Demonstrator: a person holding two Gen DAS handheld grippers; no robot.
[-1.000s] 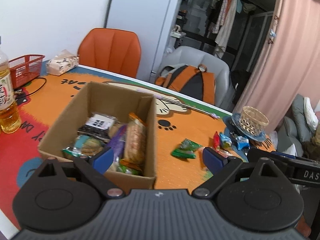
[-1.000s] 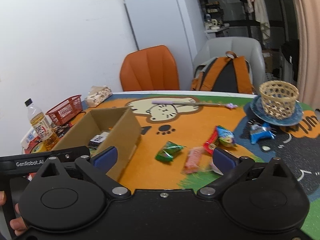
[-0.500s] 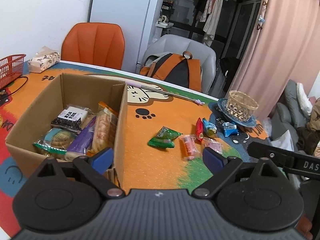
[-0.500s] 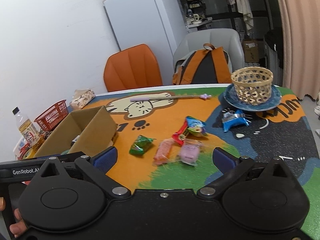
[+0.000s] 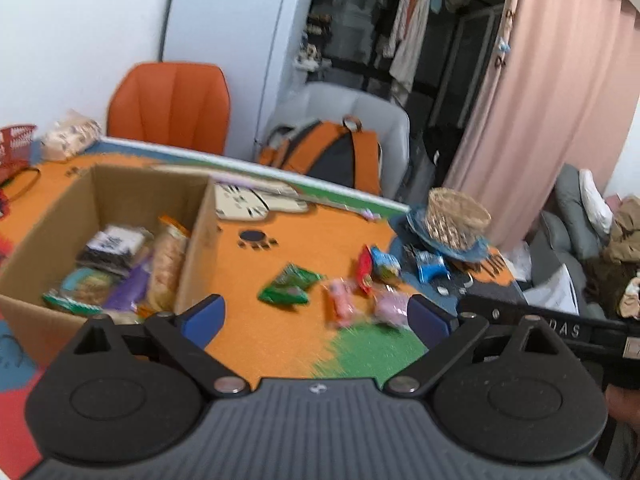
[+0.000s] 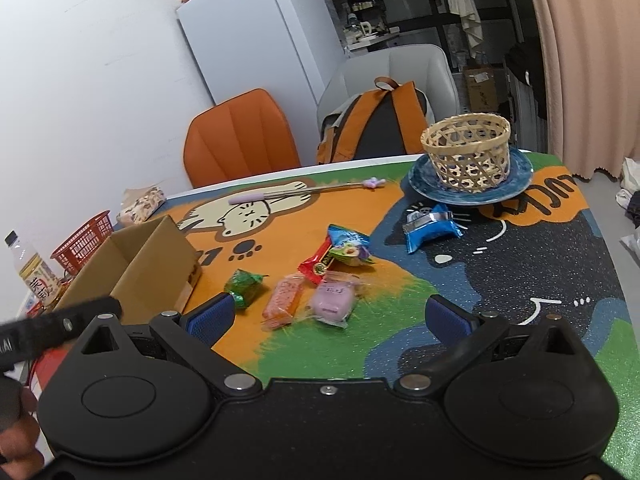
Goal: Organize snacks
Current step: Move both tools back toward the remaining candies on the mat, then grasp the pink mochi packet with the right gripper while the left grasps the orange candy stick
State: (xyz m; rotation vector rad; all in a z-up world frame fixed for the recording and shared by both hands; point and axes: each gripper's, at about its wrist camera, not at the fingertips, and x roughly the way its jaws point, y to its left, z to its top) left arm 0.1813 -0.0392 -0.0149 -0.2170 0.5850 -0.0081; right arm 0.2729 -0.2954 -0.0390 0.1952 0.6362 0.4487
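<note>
Snacks lie loose on the cartoon-printed tabletop (image 6: pixel 520 280): a green packet (image 6: pixel 245 286), an orange packet (image 6: pixel 284 300), a pink packet (image 6: pixel 334 298), a red wrapper (image 6: pixel 316 264) under a blue-green packet (image 6: pixel 348 246), and a blue packet (image 6: pixel 430 229) near the dark blue plate (image 6: pixel 516 184) carrying a woven basket (image 6: pixel 466 152). More packets fill the cardboard box (image 5: pixel 200 240) at the left. The left gripper (image 5: pixel 316 316) hangs above the tabletop, jaws spread wide and empty. The right gripper (image 6: pixel 328 318) likewise gapes, holding nothing, just short of the pink packet.
</note>
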